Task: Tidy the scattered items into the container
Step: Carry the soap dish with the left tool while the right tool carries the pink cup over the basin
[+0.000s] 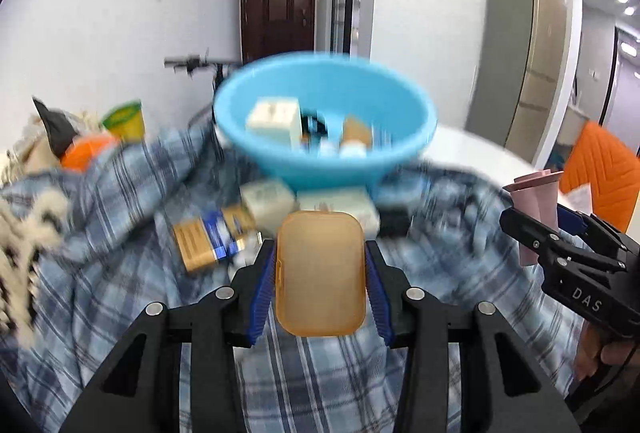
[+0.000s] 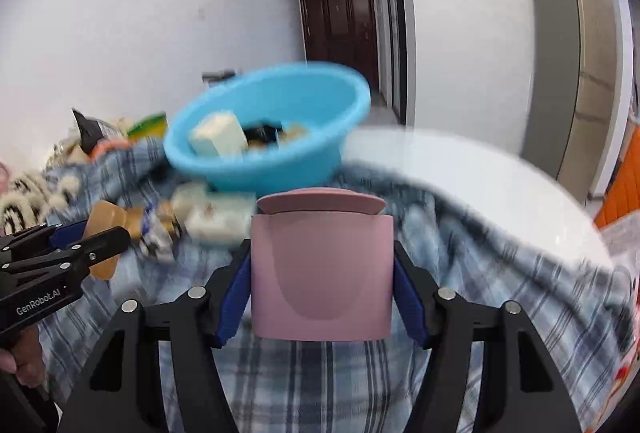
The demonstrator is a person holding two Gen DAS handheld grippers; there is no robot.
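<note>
On the left, the left tool (image 1: pixel 320 273) is clamped on an amber plastic case (image 1: pixel 320 273), its blue pads pressing both long edges. The blue basin (image 1: pixel 324 121), the container for this job, sits at twelve o'clock from it on the plaid cloth (image 1: pixel 120 273) that covers the desk. It already holds a cream box (image 1: pixel 276 121) and some smaller bits. Loose boxes and a brown-and-blue carton (image 1: pixel 212 237) lie between tool and basin, at about eleven o'clock.

At three o'clock the right tool (image 2: pixel 322 269) is clamped on a pink tube (image 2: pixel 322 265), cap end forward; from its own camera the basin stands at eleven o'clock.

Both loads look ready to drop. To do it well, I'd carry each one high enough to pass over the near rim and the loose boxes, and release only once it is above the basin's middle. Go one hand at a time, so the tools don't knock together over the bowl.
</note>
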